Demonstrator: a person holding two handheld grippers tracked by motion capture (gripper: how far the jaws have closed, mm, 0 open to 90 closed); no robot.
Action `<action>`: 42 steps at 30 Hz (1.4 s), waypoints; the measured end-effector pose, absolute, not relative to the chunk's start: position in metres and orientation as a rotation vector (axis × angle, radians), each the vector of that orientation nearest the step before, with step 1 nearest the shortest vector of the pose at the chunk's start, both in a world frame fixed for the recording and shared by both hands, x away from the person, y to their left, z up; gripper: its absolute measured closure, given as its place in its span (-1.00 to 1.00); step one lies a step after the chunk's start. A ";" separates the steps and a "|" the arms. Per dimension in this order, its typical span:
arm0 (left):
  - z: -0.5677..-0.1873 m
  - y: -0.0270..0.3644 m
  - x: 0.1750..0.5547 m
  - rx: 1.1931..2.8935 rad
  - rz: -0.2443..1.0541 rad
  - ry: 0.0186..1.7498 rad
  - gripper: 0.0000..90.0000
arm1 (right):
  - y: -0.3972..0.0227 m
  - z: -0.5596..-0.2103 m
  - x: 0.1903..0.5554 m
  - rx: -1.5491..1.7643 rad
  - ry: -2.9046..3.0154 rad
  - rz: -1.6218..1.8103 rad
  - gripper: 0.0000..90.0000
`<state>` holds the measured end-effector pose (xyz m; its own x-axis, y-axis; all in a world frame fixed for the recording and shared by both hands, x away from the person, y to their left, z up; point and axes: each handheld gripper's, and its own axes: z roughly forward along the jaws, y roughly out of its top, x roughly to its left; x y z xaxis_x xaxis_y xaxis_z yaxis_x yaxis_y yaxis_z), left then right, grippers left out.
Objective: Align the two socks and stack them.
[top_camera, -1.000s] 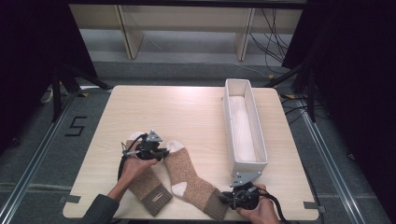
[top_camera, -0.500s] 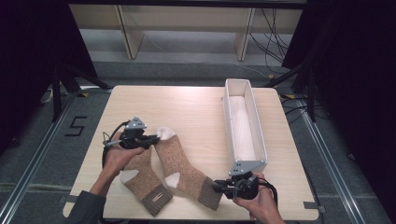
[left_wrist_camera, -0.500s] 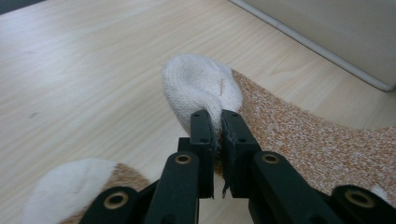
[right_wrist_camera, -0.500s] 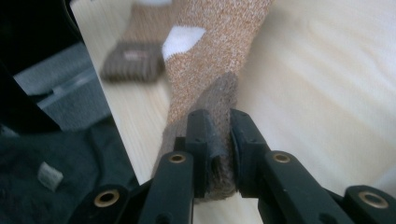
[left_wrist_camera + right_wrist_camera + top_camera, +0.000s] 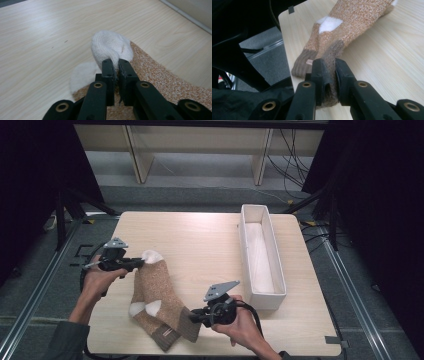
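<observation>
Standing at the near edge of the tabletop (image 5: pixel 200 245), I note the right claw (image 5: pixel 196 316) clenched on the dark cuff of the upper sock (image 5: pixel 155 285), close to the front edge. That sock lies over a second sock (image 5: pixel 165 336), the pair stretching from the front edge back toward the left. At the far end, the left claw (image 5: pixel 139 263) is clenched on the upper sock's white toe. Judged as knit fabric, the socks should be light, limp and easily stretched, sagging between grips; cuff and toe are sound holds. The right gripper view gives the cuff pinched between its jaws and a small label on the lower cuff; the left gripper view gives the lower white toe (image 5: pixel 83 75) lying flat. Farther right, the high view places a long white tray (image 5: pixel 264 297), well apart.
</observation>
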<state>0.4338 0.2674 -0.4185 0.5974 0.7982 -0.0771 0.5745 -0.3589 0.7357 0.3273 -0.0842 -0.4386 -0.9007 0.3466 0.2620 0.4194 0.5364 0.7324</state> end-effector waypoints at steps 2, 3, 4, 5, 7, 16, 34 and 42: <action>-0.420 0.275 0.436 2.081 0.378 1.101 0.85 | -0.072 -0.441 0.329 -0.654 -2.662 -1.307 0.76; -0.420 0.280 0.436 2.086 0.371 1.113 0.85 | -0.068 -0.441 0.330 -0.648 -2.655 -1.308 0.76; -0.420 0.283 0.437 2.081 0.372 1.117 0.85 | -0.063 -0.441 0.331 -0.625 -2.652 -1.313 0.76; -0.420 0.286 0.437 2.075 0.382 1.127 0.85 | -0.058 -0.440 0.329 -0.638 -2.642 -1.306 0.76; -0.419 0.292 0.437 2.079 0.381 1.139 0.85 | -0.051 -0.438 0.328 -0.622 -2.635 -1.313 0.76; -0.430 0.293 0.445 2.101 0.365 1.146 0.85 | -0.026 -0.446 0.326 -0.583 -2.630 -1.298 0.75; -0.428 0.283 0.458 2.126 0.371 1.149 0.85 | -0.025 -0.452 0.324 -0.645 -2.491 -1.318 0.73; -0.451 0.276 0.467 2.210 0.352 1.184 0.84 | -0.027 -0.466 0.327 -0.661 -2.564 -1.286 0.73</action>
